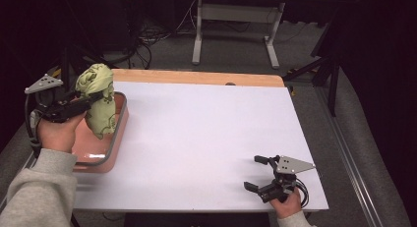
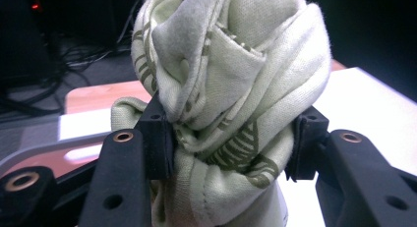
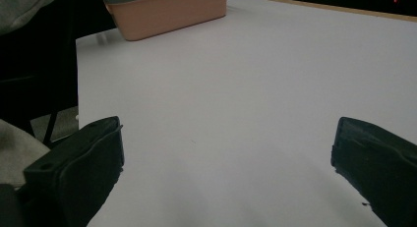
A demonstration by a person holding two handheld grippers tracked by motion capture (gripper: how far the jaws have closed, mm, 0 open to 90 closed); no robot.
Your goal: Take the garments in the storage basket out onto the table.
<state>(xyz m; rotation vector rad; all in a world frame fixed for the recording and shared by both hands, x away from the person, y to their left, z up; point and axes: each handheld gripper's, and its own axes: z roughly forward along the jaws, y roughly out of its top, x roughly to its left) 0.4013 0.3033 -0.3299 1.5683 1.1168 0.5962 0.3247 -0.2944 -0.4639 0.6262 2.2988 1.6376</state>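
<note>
The left gripper [image 1: 96, 97] clamps the bunched pale-green patterned cloth [image 1: 98, 99] above the pink plastic tub [image 1: 115, 138] at the counter's left edge; lift until its tail clears the rim. The right gripper [image 1: 255, 174] rests open near the front right corner.

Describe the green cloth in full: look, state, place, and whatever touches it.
The green cloth is soft, pale green fabric printed with darker olive patterns, bunched into a twisted bundle. It hangs above the pink tray at the table's left edge, its lower end reaching into the tray. The left tool is clamped on its middle.
</note>
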